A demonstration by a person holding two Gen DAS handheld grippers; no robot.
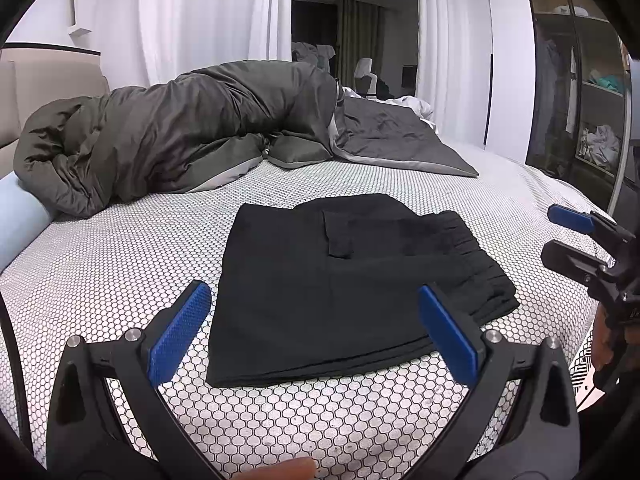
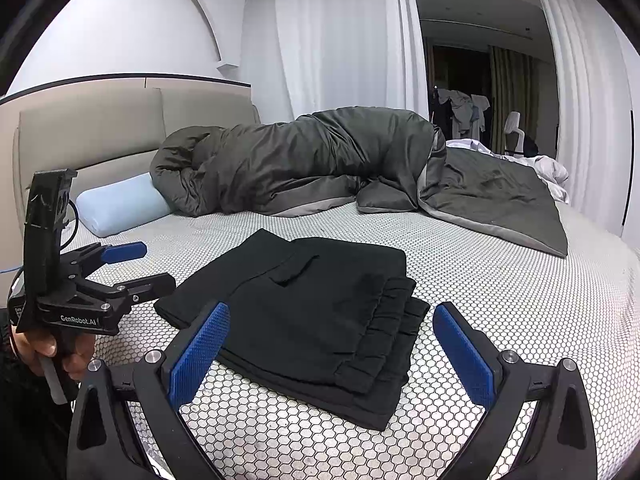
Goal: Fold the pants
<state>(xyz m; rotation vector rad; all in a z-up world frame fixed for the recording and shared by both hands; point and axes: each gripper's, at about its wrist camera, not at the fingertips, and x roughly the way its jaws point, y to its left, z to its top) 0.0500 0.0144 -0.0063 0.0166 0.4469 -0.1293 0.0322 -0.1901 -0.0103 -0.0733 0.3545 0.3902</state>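
both grippers wide open, empty | left gripper (image 1: pixel 314 328) | right gripper (image 2: pixel 332 344) | above folded pants (image 1: pixel 344 280)

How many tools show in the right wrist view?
2: the right tool open in the foreground over the folded pants; the left tool open at left, hand-held.

honeycomb-print bed (image 1: pixel 120 264) under folded black pants (image 1: pixel 340 280), grey duvet (image 1: pixel 180 132), blue pillow (image 2: pixel 120 208)

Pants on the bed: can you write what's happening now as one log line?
pants: folded, flat on bed | left hand-held gripper: open, empty | right hand-held gripper: open, empty
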